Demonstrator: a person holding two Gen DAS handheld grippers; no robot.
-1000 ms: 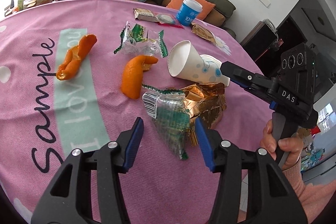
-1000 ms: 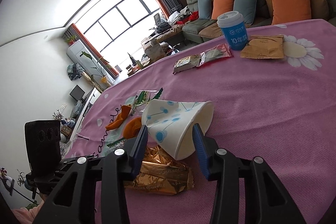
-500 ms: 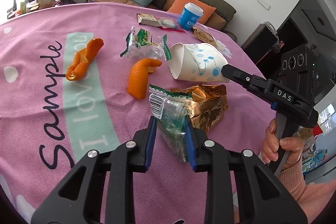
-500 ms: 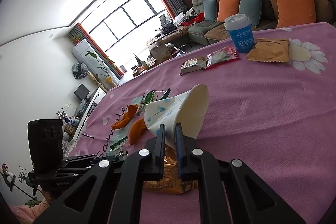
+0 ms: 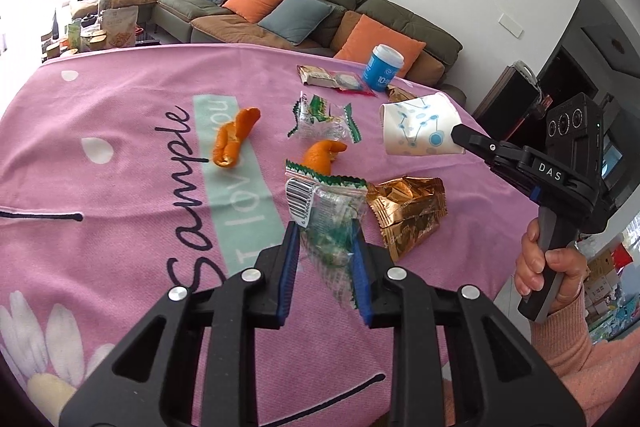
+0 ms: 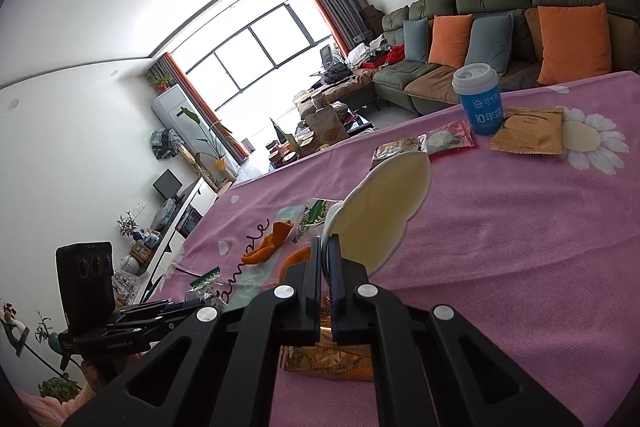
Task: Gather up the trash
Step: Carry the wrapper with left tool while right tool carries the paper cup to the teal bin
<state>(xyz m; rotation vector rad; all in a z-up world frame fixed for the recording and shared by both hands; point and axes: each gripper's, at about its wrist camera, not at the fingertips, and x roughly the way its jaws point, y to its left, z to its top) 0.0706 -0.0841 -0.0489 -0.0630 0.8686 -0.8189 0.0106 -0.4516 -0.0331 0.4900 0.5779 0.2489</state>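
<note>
Both tools loaded, lifting trash clear

My left tool [image 5: 325, 269] pinches the clear wrapper [image 5: 328, 215]; my right tool [image 6: 327, 259] clamps the paper cup [image 6: 380, 211] wall flat to carry it.

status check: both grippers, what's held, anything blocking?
Left gripper shut on clear green wrapper, lifted. Right gripper shut on paper cup, off the cloth. Gold wrapper, orange peels remain; nothing blocking.
</note>
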